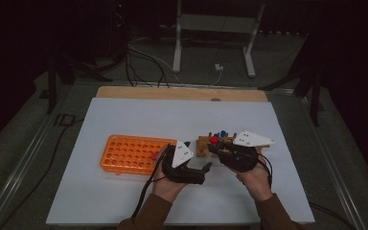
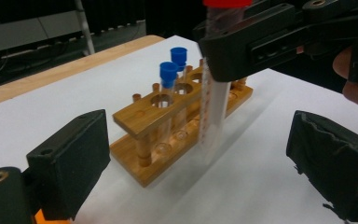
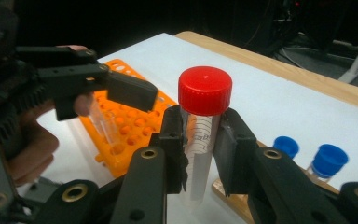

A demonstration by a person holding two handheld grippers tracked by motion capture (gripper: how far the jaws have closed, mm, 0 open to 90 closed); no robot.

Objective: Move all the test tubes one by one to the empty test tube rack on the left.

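My right gripper [image 3: 200, 135] is shut on a clear tube with a red cap [image 3: 205, 90] and holds it upright just above the table. In the left gripper view the same tube [image 2: 213, 116] hangs in front of a wooden rack [image 2: 135, 116] with two blue-capped tubes [image 2: 168, 73] standing in it. My left gripper [image 2: 200, 172] is open, its jaws wide on either side of the hanging tube and apart from it. From above, the left gripper [image 1: 202, 171] sits just left of the right gripper [image 1: 215, 147], near the wooden rack [image 1: 202, 143].
An orange tube rack [image 1: 132, 153] with many holes lies left of the wooden one, with a small red item [image 1: 154, 155] at its right end. A white sheet [image 1: 139, 201] covers the table, with a wooden strip [image 1: 182, 92] along the far edge.
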